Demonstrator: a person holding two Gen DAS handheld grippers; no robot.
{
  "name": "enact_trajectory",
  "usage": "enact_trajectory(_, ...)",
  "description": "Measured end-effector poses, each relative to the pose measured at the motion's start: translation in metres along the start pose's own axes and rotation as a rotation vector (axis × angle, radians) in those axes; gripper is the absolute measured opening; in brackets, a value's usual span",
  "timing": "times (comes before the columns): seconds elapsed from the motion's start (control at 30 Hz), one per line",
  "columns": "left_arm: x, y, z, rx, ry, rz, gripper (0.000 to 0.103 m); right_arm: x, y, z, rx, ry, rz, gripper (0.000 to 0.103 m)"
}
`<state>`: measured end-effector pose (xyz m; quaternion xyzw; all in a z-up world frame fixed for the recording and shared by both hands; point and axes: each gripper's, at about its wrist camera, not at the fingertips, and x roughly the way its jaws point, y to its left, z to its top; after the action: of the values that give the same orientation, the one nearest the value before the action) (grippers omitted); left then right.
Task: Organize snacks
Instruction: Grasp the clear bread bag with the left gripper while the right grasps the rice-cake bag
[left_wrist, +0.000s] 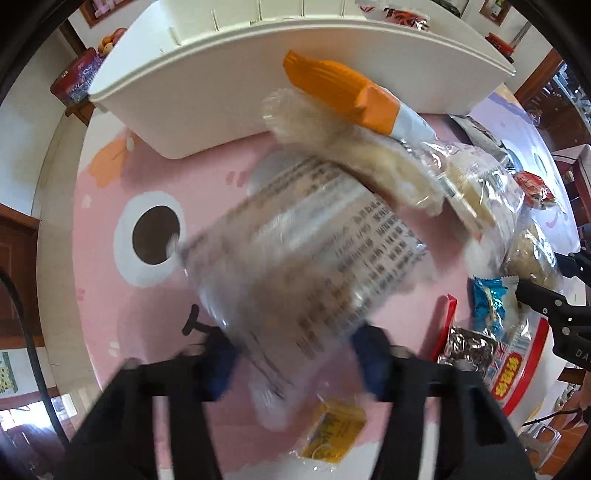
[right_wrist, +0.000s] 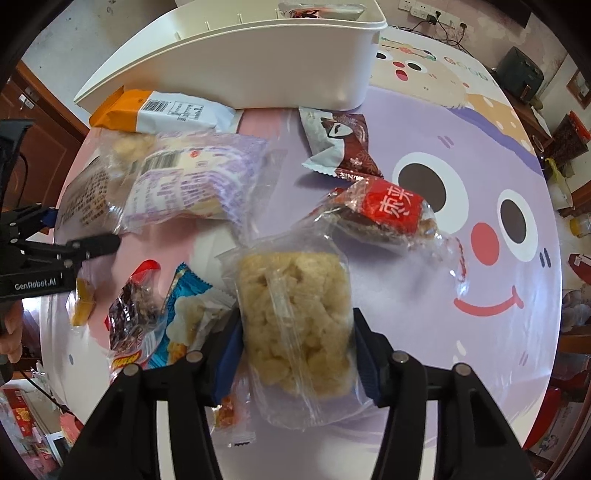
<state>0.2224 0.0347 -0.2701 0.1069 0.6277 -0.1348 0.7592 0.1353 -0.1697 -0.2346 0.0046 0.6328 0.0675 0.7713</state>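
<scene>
While both pairs of tongs point steeply down at a round table (right_wrist: 424, 122) covered in a cartoon-face cloth, each has a snack packet between its blue pads. The left tongs (left_wrist: 291, 363) are clenched on a clear printed packet (left_wrist: 295, 251) with black text, which appears blurred in the left wrist view and partly covers the pink face on the cloth. The right tongs (right_wrist: 297, 363) are clenched on a clear bag of pale puffed rice cake (right_wrist: 295, 325), its pads pressing the bag from both sides.

A white plastic bin (right_wrist: 258, 62) stands at the far side of the table, with a red-printed packet visible inside it. Just in front of the bin lies an orange and white packet (right_wrist: 162, 110). Near it lies a purple-printed bag (right_wrist: 195, 181), and to its right a brown and white packet (right_wrist: 340, 144). A clear bag with a red label (right_wrist: 388, 214) lies beside the right tongs' rice cake. To the left of that rice cake sit a blue packet (right_wrist: 184, 321) and a dark, red-edged packet (right_wrist: 133, 314). A small yellow packet (left_wrist: 332, 432) lies on the table near the left tongs.
</scene>
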Motion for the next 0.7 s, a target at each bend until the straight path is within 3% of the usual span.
enact_trajectory(0.03, -0.001, 0.001, -0.001, -0.003, -0.005, -0.002, 0.03, -0.001, 0.0, -0.002, 0.0, 0.0, 0.002, 0.054)
enact_trajectory(0.27, -0.024, -0.004, -0.025, -0.048, -0.069, -0.006, 0.021, -0.011, 0.008, -0.01, -0.017, -0.015, 0.015, 0.054)
enact_trajectory(0.33, -0.038, 0.001, -0.033, -0.062, -0.088, -0.011, 0.005, -0.017, 0.01, -0.012, -0.024, -0.028, 0.019, 0.054)
enact_trajectory(0.7, -0.127, -0.005, -0.063, -0.1, -0.252, -0.044, 0.0, -0.066, 0.018, -0.015, -0.071, -0.12, 0.043, 0.054)
